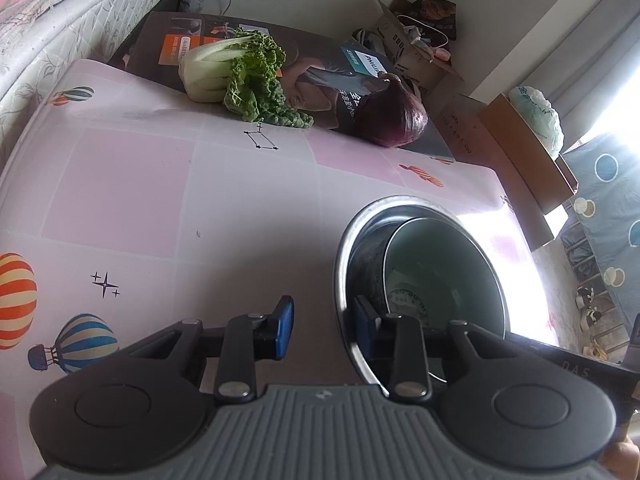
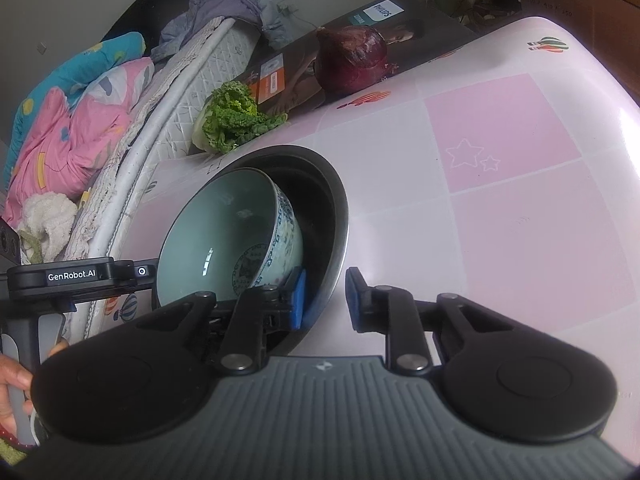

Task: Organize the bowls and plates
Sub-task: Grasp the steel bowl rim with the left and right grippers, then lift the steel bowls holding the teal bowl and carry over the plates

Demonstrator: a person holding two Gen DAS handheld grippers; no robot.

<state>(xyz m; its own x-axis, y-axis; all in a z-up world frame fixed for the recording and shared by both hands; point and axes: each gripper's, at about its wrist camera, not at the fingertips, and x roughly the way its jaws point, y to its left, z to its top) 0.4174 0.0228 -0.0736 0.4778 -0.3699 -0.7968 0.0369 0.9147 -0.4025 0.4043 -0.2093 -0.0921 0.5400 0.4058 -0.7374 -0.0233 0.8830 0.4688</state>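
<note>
A steel bowl (image 1: 362, 220) stands on the pink tablecloth with a pale green ceramic bowl (image 1: 448, 264) tilted inside it. My left gripper (image 1: 322, 320) is open and straddles the steel rim, one blue pad outside, the other inside. In the right wrist view the steel bowl (image 2: 334, 208) holds the ceramic bowl (image 2: 224, 228), which has a blue pattern outside. My right gripper (image 2: 324, 298) is open and straddles the steel rim too, left pad inside next to the ceramic bowl, right pad outside over the cloth.
A leafy cabbage (image 1: 236, 74) and a red onion (image 1: 394, 116) lie at the table's far edge on a Philips box (image 1: 320, 76). A mattress (image 1: 60, 28) runs along the left. Cardboard boxes (image 1: 524, 152) stand beyond the right edge. The left gripper body (image 2: 76, 278) shows beside the bowls.
</note>
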